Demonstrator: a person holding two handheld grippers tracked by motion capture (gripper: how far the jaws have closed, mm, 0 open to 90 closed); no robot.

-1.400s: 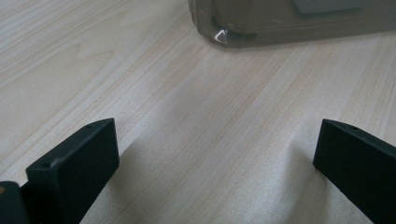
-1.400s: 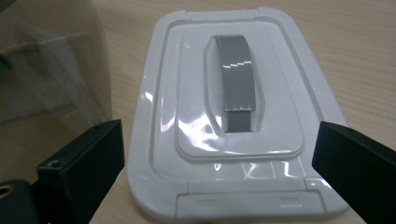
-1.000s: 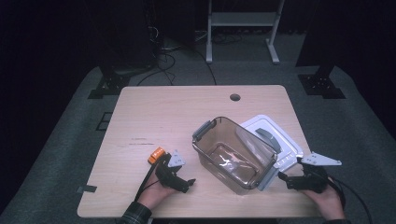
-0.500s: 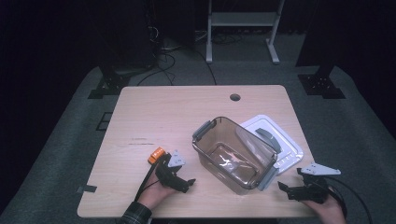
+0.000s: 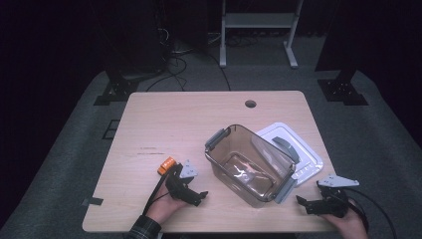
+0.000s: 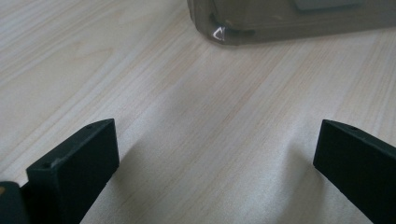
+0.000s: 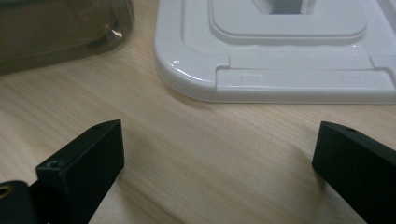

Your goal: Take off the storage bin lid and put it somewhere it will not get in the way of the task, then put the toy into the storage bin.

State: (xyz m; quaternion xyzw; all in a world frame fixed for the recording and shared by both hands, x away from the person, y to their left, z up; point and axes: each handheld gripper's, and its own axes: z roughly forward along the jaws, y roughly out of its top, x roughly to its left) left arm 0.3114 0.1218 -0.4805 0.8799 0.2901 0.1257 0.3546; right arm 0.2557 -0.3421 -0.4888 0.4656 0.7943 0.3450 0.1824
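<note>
Looking along the left gripper (image 6: 215, 154), I saw its jaws spread wide with only bare table (image 6: 140, 70) between them, gripping nothing and touching nothing but resting low over the wood. The brown see-through box (image 6: 289, 18) sat ahead of it, one rounded bottom corner facing the jaws, near but apart. From the high view, my left gripper (image 5: 191, 191) lay at the near left part of the table (image 5: 189, 119), held in a hand (image 5: 161, 206) with a checked sleeve, an orange piece on its back end. The box (image 5: 249, 167) stood upright and uncovered in the middle right of the table, its grey clips at both ends, and I could not make out what, if anything, lay on its bottom. The right gripper (image 5: 309, 204) rested at the near right corner, released as well; in its own view the jaws (image 7: 217, 154) stood wide apart over bare wood. Ahead of them lay the white lid (image 7: 280, 56), flat on the table, its near edge close to the jaws but not touching, with the box (image 7: 56, 28) just to its left. In the high view the lid (image 5: 303, 159) lay behind and right of the box, partly tucked against it. A round hole (image 5: 250, 104) marked the far edge of the table.
</note>
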